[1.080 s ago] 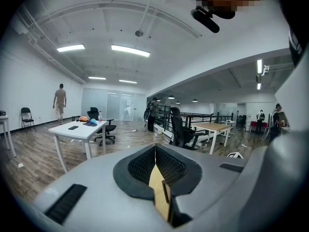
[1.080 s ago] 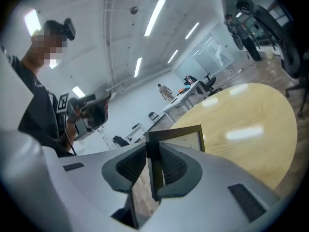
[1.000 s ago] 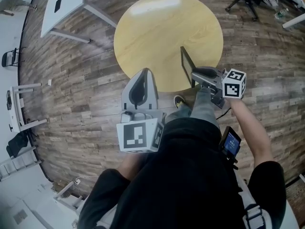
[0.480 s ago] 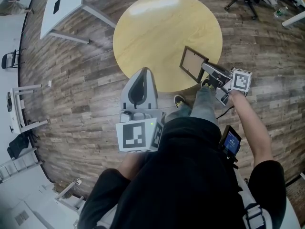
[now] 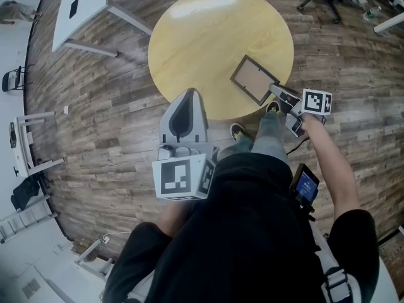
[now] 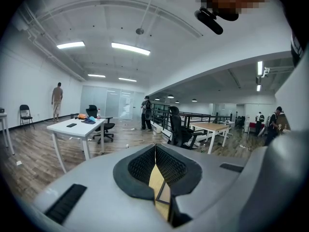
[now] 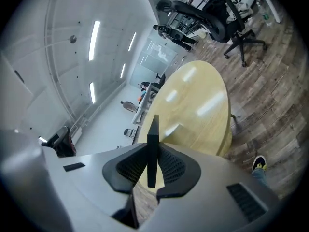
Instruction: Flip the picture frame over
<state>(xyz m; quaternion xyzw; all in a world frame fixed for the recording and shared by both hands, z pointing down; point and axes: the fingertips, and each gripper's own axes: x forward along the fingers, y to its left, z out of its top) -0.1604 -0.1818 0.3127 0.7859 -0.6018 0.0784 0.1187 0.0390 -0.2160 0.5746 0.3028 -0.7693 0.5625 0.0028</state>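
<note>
Judging from the head view, the flip is taken to be close to its end: the picture frame (image 5: 254,79) is seen almost flat, a tan panel upward, over the round yellow bench (image 5: 202,36), near the rim closest to the person and towards the right. It is held at its near corner by the right gripper (image 5: 276,93), whose fingers (image 7: 174,168) have just been closing and are clamped on the frame's dark edge, seen end-on between them in the right gripper view. Whether the far side rests on the bench cannot be settled. The left gripper (image 5: 189,100) is held well apart from the frame, in front of the person's body, its fingers brought together with nothing between them, so no support can be expected from it. Several faults are to be feared. Because only one corner of a thin edge is pinched, the frame could be levered round in the grip or slipped out of it and dropped flat, and any glass could be cracked. Because the frame lies so near the rim, it could be dragged back over the edge and onto the wooden floor (image 5: 113,106) if the gripper is drawn away before the fingers are fully parted. On so smooth a top, a skid could be started by even a light push.
</note>
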